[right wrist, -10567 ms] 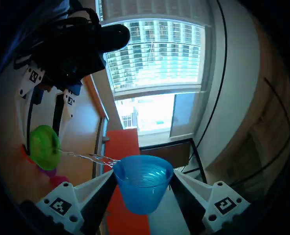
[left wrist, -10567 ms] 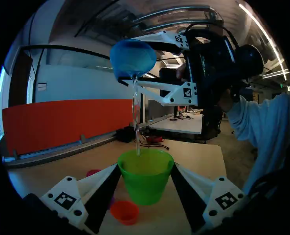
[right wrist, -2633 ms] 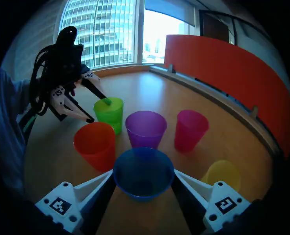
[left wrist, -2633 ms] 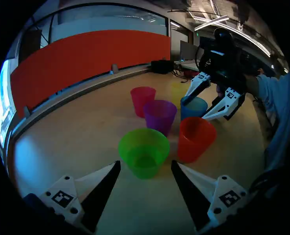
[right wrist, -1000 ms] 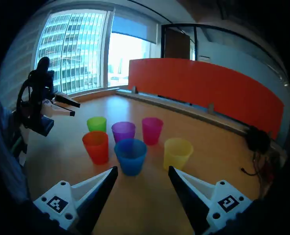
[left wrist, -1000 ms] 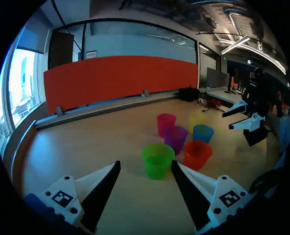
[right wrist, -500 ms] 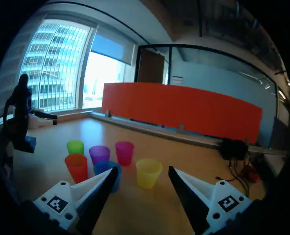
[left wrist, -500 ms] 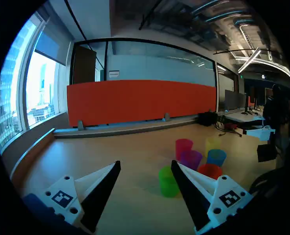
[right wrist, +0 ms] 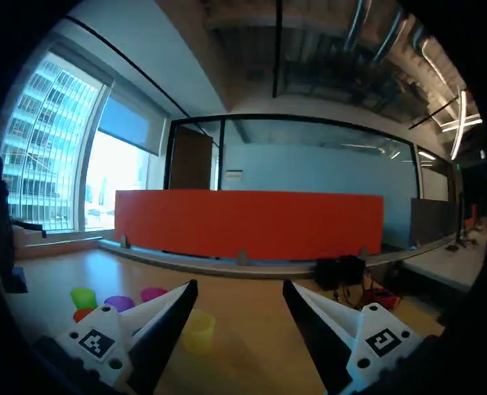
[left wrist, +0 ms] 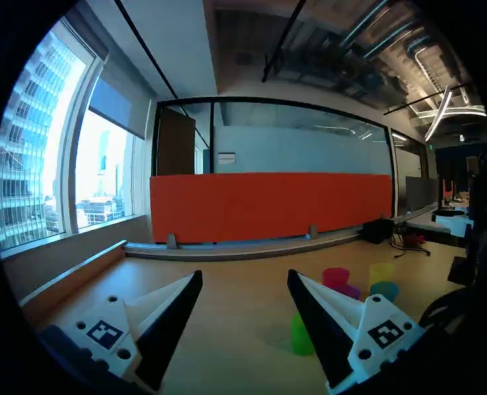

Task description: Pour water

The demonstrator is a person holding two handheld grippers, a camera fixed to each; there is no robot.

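Note:
Both grippers hang above the wooden table (left wrist: 237,309), away from a cluster of plastic cups. In the left gripper view, my left gripper (left wrist: 242,275) is open and holds nothing. Its right finger partly hides the green cup (left wrist: 301,336). Farther off stand the pink cup (left wrist: 335,276), purple cup (left wrist: 350,291), yellow cup (left wrist: 380,272) and blue cup (left wrist: 385,289). In the right gripper view, my right gripper (right wrist: 238,284) is open with nothing in it. The yellow cup (right wrist: 199,331) stands between its fingers; the green cup (right wrist: 83,297), purple cup (right wrist: 120,303) and pink cup (right wrist: 153,293) sit to the left.
An orange partition (left wrist: 270,205) runs along the table's far edge, with tall windows (left wrist: 29,171) beside it. Black cables and a dark bag (right wrist: 345,270) lie at the far end of the table. The other gripper's dark body (right wrist: 3,243) shows at the left edge.
Both grippers have pulled back from the cups and tilted upward, so the cups have dropped lower and shrunk in both views. Both stay open.

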